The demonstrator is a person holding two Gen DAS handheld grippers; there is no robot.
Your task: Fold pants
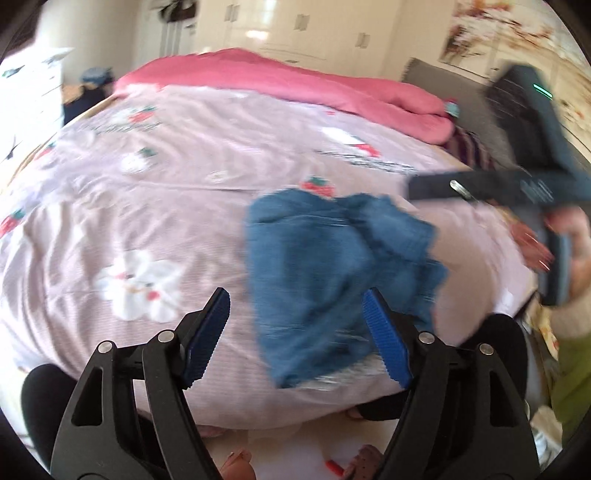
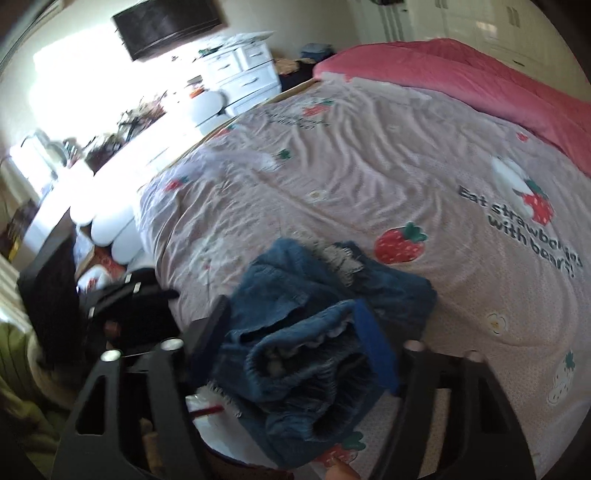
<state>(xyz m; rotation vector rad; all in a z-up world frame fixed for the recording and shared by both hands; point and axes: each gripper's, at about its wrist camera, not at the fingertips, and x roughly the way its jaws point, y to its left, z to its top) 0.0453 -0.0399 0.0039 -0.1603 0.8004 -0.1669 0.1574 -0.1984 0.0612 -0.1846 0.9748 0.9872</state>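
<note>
Small blue denim pants lie crumpled on the pink strawberry bedspread near its front edge. My left gripper is open above the bed, the pants' near edge between and just beyond its blue pads. The right gripper's body shows at the right of the left wrist view, held by a hand. In the right wrist view the pants are bunched, waistband opening toward me, between the wide-apart fingers of my right gripper. It looks open, with the fabric against its right pad.
A folded pink quilt lies across the far side of the bed. White drawers and cluttered furniture stand along the left of the bed. White wardrobes line the far wall. The floor and a foot show below the bed edge.
</note>
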